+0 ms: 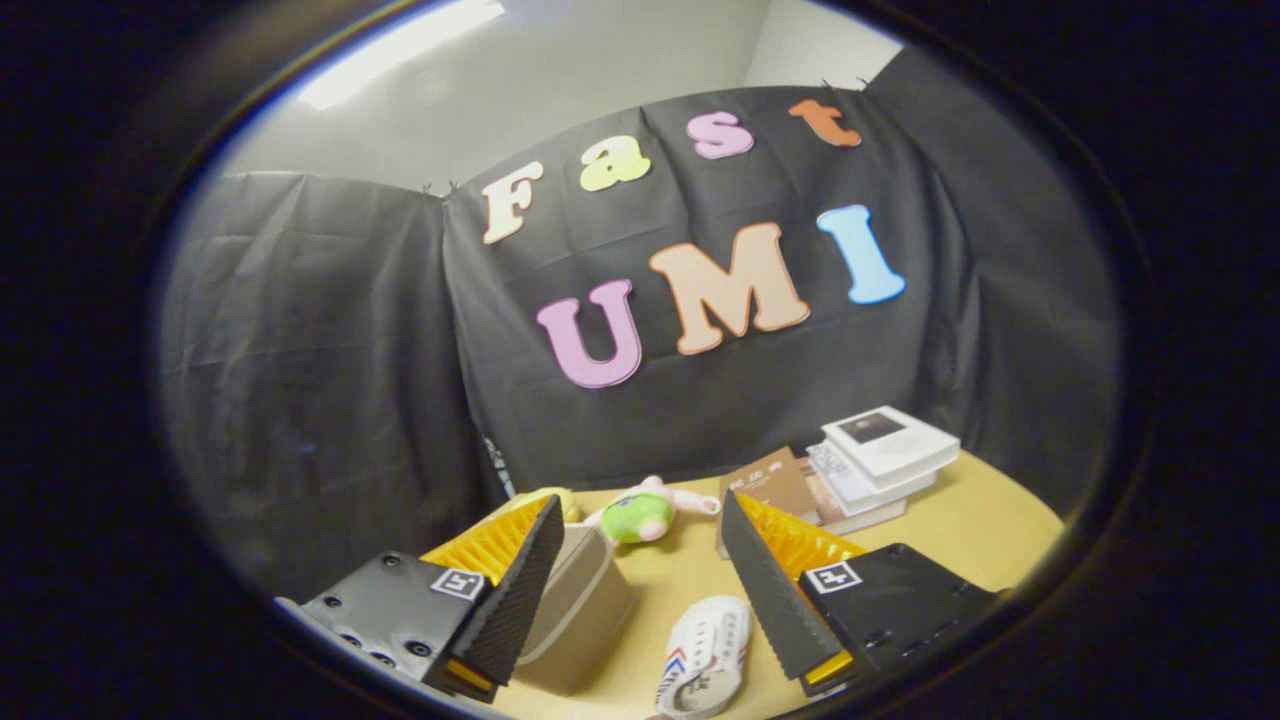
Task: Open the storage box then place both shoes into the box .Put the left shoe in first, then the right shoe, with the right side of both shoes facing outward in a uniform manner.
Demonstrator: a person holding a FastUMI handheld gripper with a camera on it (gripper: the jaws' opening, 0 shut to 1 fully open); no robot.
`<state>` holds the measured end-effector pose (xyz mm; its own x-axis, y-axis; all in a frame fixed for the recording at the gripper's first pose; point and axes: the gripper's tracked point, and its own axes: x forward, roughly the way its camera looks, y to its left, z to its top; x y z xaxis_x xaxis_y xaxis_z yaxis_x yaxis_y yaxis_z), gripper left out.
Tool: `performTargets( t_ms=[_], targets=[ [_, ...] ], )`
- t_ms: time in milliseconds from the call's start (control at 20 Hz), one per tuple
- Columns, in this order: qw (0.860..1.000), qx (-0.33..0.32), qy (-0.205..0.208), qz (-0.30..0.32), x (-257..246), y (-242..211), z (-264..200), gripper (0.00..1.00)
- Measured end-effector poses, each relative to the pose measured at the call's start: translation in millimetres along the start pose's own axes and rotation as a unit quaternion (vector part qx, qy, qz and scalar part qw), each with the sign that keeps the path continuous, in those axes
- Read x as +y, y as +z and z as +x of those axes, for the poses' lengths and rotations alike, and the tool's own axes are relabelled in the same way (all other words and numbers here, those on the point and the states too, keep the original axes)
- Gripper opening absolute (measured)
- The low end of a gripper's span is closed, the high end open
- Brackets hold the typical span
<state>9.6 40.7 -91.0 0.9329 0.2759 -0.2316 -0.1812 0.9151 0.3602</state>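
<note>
While fingers (640,590) spread, empty: storage box (580,610) and shoe (705,655) below, between them.

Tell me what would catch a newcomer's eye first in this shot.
Probably the open tongs, with a white shoe lying on the yellow table between their fingers, nothing gripped. Next, the tan storage box just beside the left finger, its lid seemingly closed. Beyond them sit a green and pink plush toy and a stack of books.

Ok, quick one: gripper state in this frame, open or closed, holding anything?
Gripper: open, fingers spread wide and holding nothing; the white shoe lies on the table between them, untouched, the storage box by one finger.
</note>
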Motion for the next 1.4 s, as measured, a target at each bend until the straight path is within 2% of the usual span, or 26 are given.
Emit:
performTargets(
  t_ms=[150, 300, 450, 700, 900, 1400],
  targets=[
    [0.996, 0.038, 0.043, 0.069, 9.7, -21.0, 3.0, 1.0],
    [0.989, 0.067, 0.064, 0.116, 9.2, -34.4, 3.3, 1.0],
    [0.975, 0.103, 0.09, 0.177, 13.7, -54.7, 3.3, 1.0],
    [0.936, 0.173, 0.121, 0.28, 20.3, -90.8, 8.6, 1.0],
    [0.898, 0.212, 0.157, 0.353, 34.8, -109.5, 4.8, 1.0],
    [0.823, 0.281, 0.17, 0.464, 56.1, -155.9, 10.9, 1.0]
  ],
)
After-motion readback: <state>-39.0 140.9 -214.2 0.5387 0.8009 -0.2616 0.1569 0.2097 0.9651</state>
